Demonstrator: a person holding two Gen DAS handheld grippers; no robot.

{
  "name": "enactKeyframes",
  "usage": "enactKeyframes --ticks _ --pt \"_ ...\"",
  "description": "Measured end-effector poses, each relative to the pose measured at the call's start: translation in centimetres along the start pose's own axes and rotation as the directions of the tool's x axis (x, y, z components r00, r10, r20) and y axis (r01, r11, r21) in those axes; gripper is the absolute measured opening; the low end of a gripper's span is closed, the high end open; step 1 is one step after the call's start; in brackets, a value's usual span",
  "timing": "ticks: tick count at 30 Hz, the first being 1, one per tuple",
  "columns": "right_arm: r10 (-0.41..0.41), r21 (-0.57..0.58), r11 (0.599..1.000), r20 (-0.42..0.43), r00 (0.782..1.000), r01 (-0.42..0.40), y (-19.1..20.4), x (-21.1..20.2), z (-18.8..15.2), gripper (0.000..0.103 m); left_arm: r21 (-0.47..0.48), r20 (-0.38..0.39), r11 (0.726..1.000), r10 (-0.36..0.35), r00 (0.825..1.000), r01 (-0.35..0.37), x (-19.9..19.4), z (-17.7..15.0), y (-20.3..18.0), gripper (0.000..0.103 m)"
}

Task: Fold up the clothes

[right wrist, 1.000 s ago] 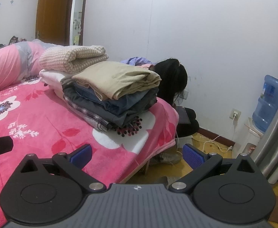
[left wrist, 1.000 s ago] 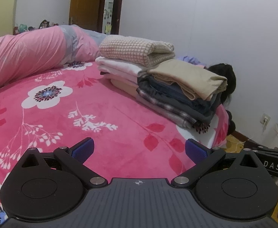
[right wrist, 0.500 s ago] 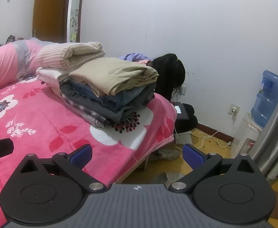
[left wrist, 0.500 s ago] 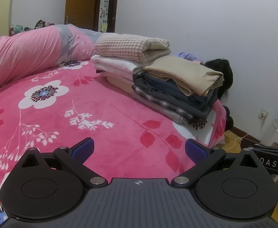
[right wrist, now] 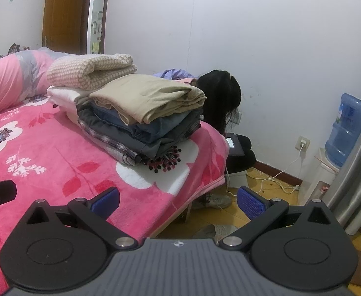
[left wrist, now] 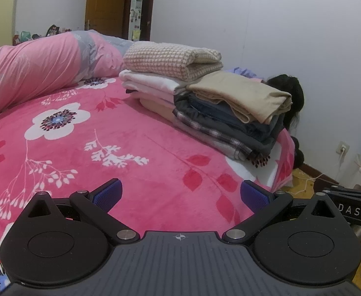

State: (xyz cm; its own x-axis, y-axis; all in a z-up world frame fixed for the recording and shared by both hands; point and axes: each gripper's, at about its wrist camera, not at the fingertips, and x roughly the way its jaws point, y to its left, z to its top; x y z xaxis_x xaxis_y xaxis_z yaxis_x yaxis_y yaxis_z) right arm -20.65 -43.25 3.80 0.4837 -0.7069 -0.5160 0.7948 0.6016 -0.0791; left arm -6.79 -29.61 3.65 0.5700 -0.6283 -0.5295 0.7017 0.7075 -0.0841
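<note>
Both grippers, left [left wrist: 180,194] and right [right wrist: 178,201], wide apart, empty; folded stack [right wrist: 141,113] near bed edge [right wrist: 205,185]

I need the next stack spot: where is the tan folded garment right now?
The tan folded garment tops the dark pile near the bed's right corner, central in the right wrist view, just right of the checked pink towel and in front of a person's dark hair.

Two stacks of folded clothes sit side by side, touching, on the bed [left wrist: 136,148] near its far right corner: the nearer stack [right wrist: 143,123] lies right of the farther stack [right wrist: 89,83]. A rolled quilt [left wrist: 32,71] lies along the bed's far left. Behind the stacks, a person [right wrist: 222,103] sits against the wall. A water bottle [right wrist: 348,128] stands on the floor, far right.
</note>
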Motion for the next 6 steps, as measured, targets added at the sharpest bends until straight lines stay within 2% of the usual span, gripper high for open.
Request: enactKeyframes --ticks 6 --pt "-0.001 -0.004 1.0 -0.003 1.0 0.001 0.21 0.02 -0.11 0.103 0.002 -0.001 1.0 0.003 1.0 -0.003 0.02 -0.02 0.01 0.103"
